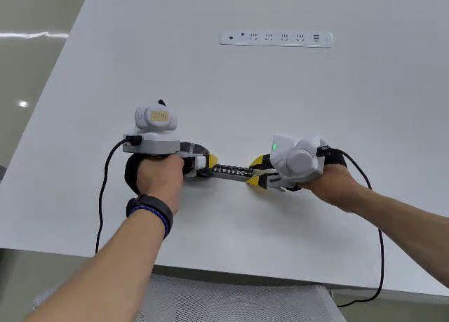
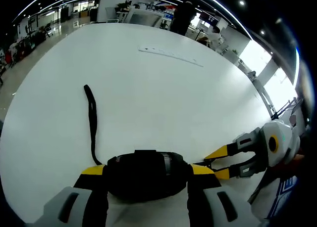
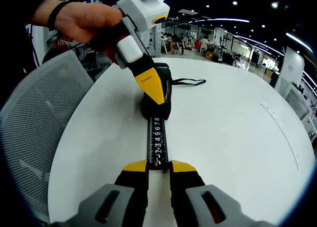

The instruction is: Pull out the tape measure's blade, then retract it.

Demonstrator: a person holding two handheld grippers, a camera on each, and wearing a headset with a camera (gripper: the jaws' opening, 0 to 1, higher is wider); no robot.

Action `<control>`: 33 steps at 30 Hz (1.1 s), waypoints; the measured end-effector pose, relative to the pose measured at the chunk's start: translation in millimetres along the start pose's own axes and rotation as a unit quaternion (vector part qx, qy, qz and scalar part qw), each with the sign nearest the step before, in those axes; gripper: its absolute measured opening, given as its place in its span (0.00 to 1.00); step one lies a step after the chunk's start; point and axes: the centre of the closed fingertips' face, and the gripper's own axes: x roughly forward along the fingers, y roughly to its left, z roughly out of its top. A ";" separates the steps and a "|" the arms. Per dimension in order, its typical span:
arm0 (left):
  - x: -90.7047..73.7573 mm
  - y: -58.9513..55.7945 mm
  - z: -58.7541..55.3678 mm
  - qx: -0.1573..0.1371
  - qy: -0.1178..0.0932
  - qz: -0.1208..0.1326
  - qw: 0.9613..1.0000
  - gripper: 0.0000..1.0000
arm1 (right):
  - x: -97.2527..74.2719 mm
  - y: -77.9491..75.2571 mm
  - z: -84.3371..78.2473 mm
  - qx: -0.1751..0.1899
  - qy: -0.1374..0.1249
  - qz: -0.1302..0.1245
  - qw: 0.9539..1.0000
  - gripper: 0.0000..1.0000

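Right gripper view: blade (image 3: 157, 138) tip hidden inside the right gripper (image 3: 159, 166).

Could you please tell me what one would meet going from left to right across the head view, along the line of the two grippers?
Black cable → left hand-held gripper → tape measure blade → right hand-held gripper → second black cable.

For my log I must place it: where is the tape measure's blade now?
In the head view, the blade stretches over the near table, between the case in the left gripper and the right gripper, which pinches its tip.
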 end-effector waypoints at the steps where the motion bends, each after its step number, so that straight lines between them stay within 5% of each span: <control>1: 0.7 -0.1 0.1 -0.001 0.002 -0.003 1.000 0.62 | 0.3 -0.4 0.1 -0.001 -0.001 -0.001 1.000 0.15; 33: -3.4 -0.2 -1.3 -0.007 0.005 -0.031 0.999 0.59 | 17.9 -2.1 18.5 -0.014 0.002 0.023 1.000 0.12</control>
